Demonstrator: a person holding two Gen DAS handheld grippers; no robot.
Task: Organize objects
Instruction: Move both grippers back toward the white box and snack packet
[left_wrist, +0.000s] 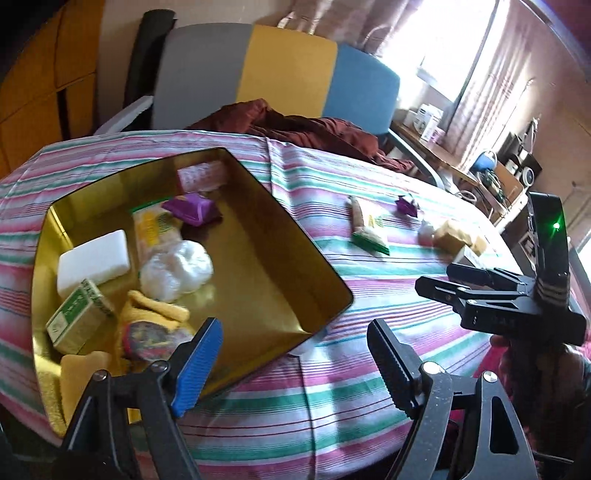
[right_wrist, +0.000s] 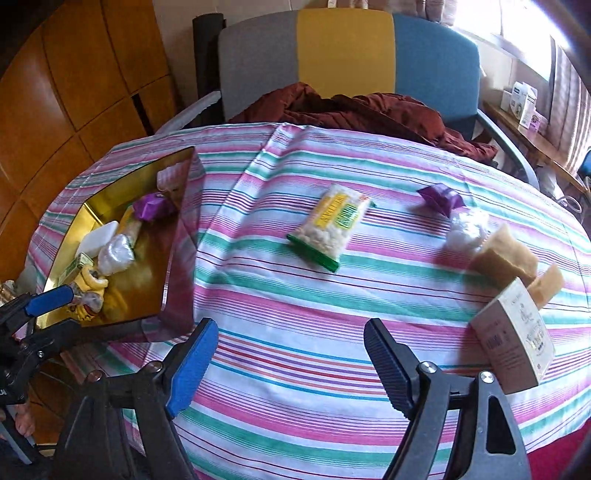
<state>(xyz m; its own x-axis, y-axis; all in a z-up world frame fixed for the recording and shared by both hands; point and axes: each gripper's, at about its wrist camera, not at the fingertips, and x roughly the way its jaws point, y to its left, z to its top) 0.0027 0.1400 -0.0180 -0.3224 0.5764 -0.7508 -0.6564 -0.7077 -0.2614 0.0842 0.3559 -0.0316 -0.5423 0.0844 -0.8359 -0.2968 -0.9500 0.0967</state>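
Your left gripper (left_wrist: 295, 354) and right gripper (right_wrist: 290, 356) both stood wide open, holding nothing. On the striped cloth (right_wrist: 295, 369) lay one snack bag (right_wrist: 330, 225), one purple packet (right_wrist: 439, 197), two tan blocks (right_wrist: 506, 258), one box (right_wrist: 515, 343); the gold tin (left_wrist: 258, 258) sat left.

chair (right_wrist: 343, 48) grey-yellow-blue | maroon cloth (right_wrist: 369, 110) on seat | wooden panels (right_wrist: 74, 74) left

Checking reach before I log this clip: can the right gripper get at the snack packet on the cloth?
Probably yes: the right gripper is open and empty, and only bare striped cloth lies between it and the snack packet.
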